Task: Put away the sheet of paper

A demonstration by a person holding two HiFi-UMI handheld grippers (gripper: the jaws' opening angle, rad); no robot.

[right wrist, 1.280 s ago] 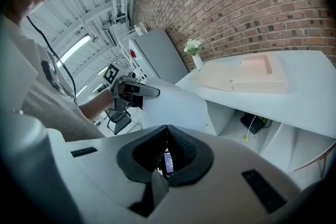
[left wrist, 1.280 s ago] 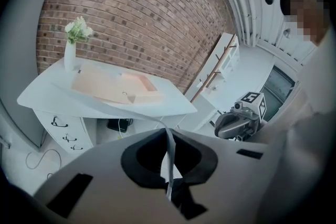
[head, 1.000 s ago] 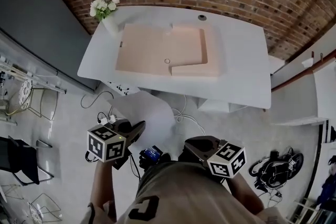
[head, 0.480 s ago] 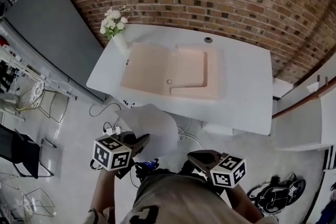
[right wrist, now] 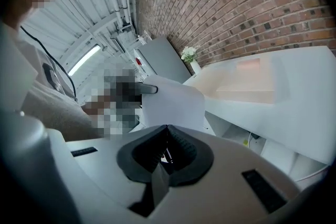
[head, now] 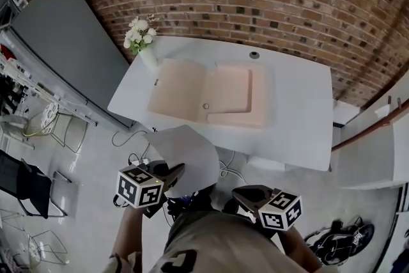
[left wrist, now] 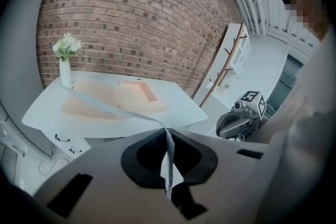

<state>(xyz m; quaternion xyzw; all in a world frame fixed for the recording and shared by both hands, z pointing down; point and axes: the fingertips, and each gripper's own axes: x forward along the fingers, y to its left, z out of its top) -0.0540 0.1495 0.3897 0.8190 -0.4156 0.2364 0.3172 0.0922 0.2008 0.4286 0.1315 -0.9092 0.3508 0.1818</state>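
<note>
Paper (head: 188,151) is gripped between the closed-up jaws of the left gripper (head: 171,171). This is made plain only in the left gripper view, where the sheet is seen edge-on, while its curled white face is shown in the head view, held in the air off the near edge of the white desk (head: 300,112). The right gripper (right wrist: 167,129) is seen in its own view with jaws pressed together on nothing. A peach folder (head: 204,96) is spread at the desk's middle, and a vase of flowers (head: 142,41) stands at its far left corner.

The white sheet of paper (head: 185,151) hangs curled in mid-air at lower centre-left, one edge pinched in the left claw (head: 174,169).
</note>
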